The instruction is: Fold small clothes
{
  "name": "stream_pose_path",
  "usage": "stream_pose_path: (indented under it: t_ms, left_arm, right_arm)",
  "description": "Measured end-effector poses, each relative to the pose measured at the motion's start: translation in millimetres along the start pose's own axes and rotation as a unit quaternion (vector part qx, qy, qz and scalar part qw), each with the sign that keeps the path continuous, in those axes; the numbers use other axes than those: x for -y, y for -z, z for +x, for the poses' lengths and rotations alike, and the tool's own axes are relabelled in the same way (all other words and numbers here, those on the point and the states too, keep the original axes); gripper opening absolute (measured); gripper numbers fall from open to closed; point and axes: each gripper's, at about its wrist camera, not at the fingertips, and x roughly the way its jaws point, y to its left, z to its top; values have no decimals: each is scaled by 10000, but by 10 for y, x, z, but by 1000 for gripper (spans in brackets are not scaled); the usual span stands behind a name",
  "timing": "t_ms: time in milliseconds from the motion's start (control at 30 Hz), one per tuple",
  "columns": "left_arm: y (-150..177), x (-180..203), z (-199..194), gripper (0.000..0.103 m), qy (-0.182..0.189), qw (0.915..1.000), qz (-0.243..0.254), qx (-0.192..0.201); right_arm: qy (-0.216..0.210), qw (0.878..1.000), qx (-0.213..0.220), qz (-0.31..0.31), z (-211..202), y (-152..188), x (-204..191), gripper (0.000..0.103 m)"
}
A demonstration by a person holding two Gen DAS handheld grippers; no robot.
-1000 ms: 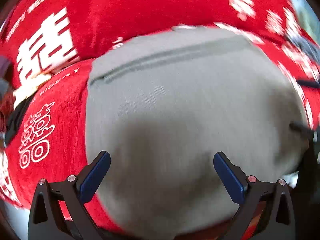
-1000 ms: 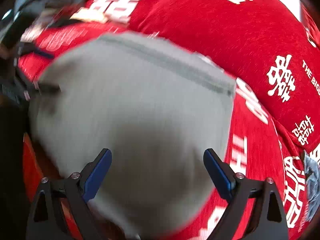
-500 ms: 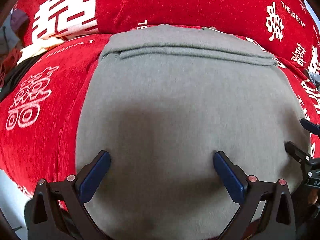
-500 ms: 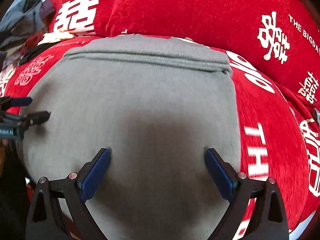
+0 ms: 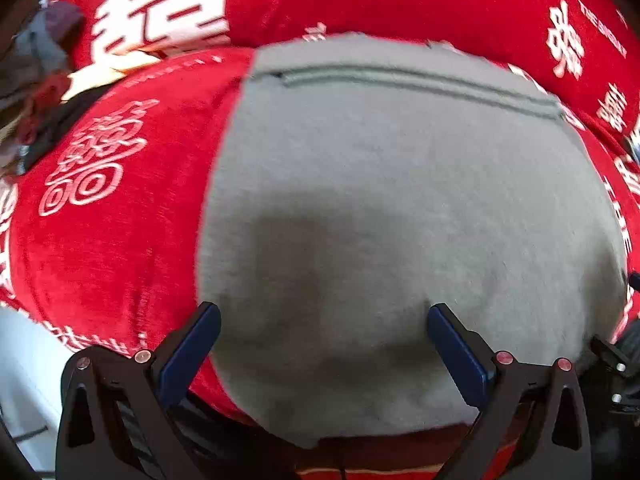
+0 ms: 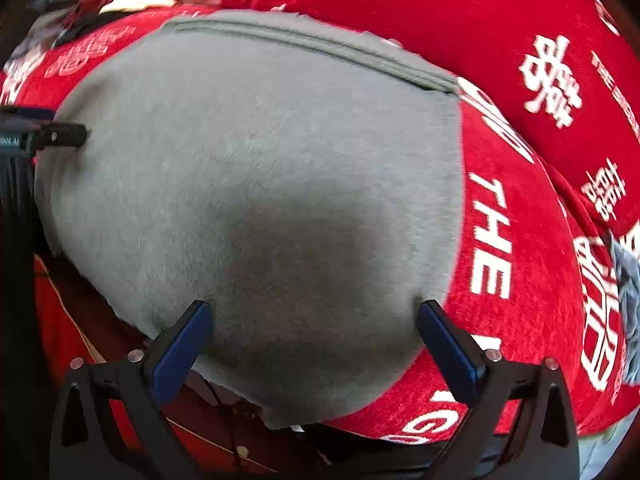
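Grey garment (image 5: pixel 400 200) lies flat on the red sofa cover (image 5: pixel 120 240), hem at twelve o'clock. We judge one fold done, more left; our left gripper (image 5: pixel 320 336) and right gripper (image 6: pixel 312 328) hover wide apart, empty.

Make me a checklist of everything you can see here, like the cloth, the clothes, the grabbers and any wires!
Surface: red cover with white characters and lettering, over a cushioned seat.
Job's things: grey garment lying flat on the red cover, stitched hem at the far edge.
Clutter: pile of other clothes at far left; a bluish-grey piece at far right.
Grippers: left gripper open, over the garment's near left part; right gripper open, over its near right part. Neither holds anything.
Cables: nothing seen.
Surroundings: red back cushion behind the garment.
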Motion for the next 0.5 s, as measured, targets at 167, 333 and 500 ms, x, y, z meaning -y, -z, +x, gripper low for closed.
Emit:
stream_pose_path:
  t_ms: [167, 333, 500]
  left_arm:
    - [-177, 48, -9, 103, -16, 9998, -70, 190]
    - [-358, 196, 181, 103, -157, 9998, -23, 123]
    - [-334, 135, 259, 103, 95, 9994, -322, 96]
  right_arm:
    - [-85, 9974, 440, 561, -72, -321, 185, 102]
    - [-238, 9961, 302, 793, 172, -621, 118, 102]
    - [-149, 9968, 234, 749, 312, -574, -60, 103]
